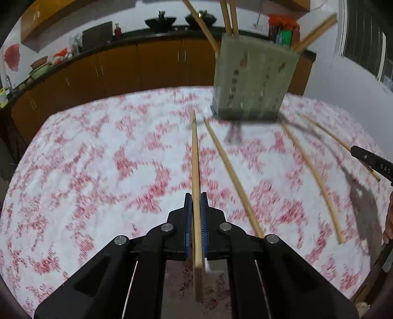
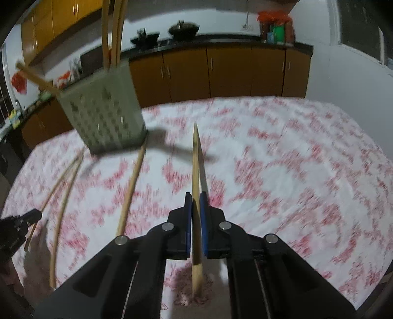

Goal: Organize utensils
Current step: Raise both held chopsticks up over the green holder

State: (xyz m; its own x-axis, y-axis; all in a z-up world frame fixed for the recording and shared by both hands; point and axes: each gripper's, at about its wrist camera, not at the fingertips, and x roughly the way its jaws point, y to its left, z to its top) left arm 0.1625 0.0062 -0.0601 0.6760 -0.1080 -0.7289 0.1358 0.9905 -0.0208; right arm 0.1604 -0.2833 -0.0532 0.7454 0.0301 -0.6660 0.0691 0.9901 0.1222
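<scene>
Wooden chopstick [image 1: 195,157] clamped in left tongs [image 1: 195,198]; another chopstick [image 2: 195,162] clamped in right tongs [image 2: 195,198].

I see a white cloth with a red pattern [image 1: 103,157] spread over the bench. Behind it runs a line of orange-brown cabinets [image 1: 118,71] under a dark countertop [image 2: 221,40]. On that countertop I make out 2 dark woks [image 1: 160,22], a small red bottle [image 1: 118,30], a green container [image 2: 278,34] beside something orange-red, and a pot with a green rim [image 1: 39,70] at the far left. A white wall [image 2: 343,73] fills the right side.
</scene>
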